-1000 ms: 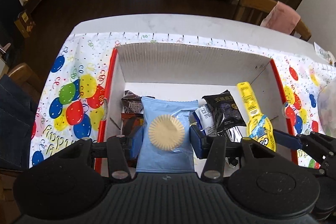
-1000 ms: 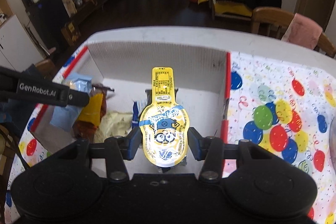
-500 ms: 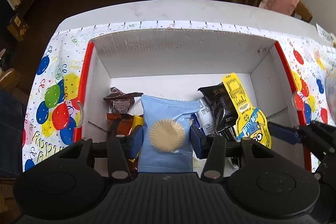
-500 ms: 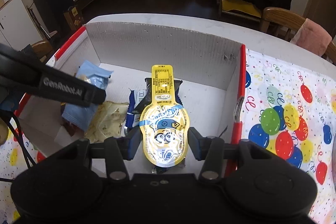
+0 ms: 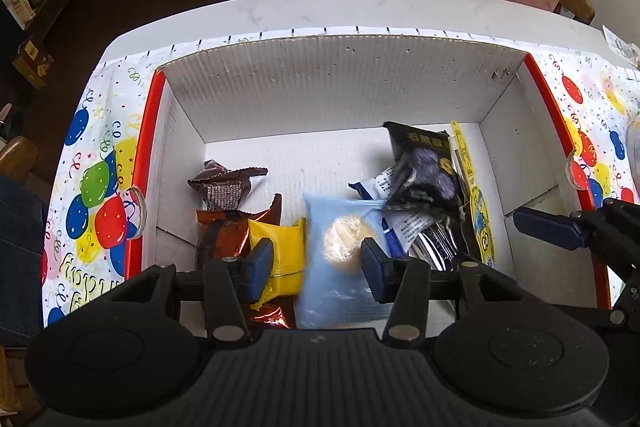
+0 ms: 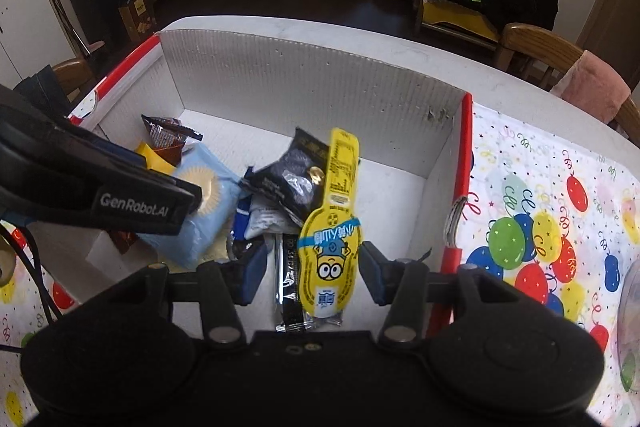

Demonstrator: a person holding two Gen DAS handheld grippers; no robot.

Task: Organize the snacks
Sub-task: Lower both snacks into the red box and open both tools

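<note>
1. Left view: my left gripper [image 5: 316, 263] stands open over the white corrugated cardboard box [image 5: 340, 83]. The pale blue crinkly biscuit packet [image 5: 340, 259] lies between the pads, seemingly loose, though blur hides contact. It is light and crushable; I'd pinch its edges.
2. Right view: my right gripper [image 6: 310, 269] is opening; the yellow flat cartoon pouch [image 6: 330, 247] lies untouched between the pads, slippery.

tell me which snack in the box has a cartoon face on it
The yellow pouch, lying between the right gripper's open fingers. Its round end carries a goggle-eyed cartoon face; the blue pack shows a biscuit, the black pack only dark print.
</note>
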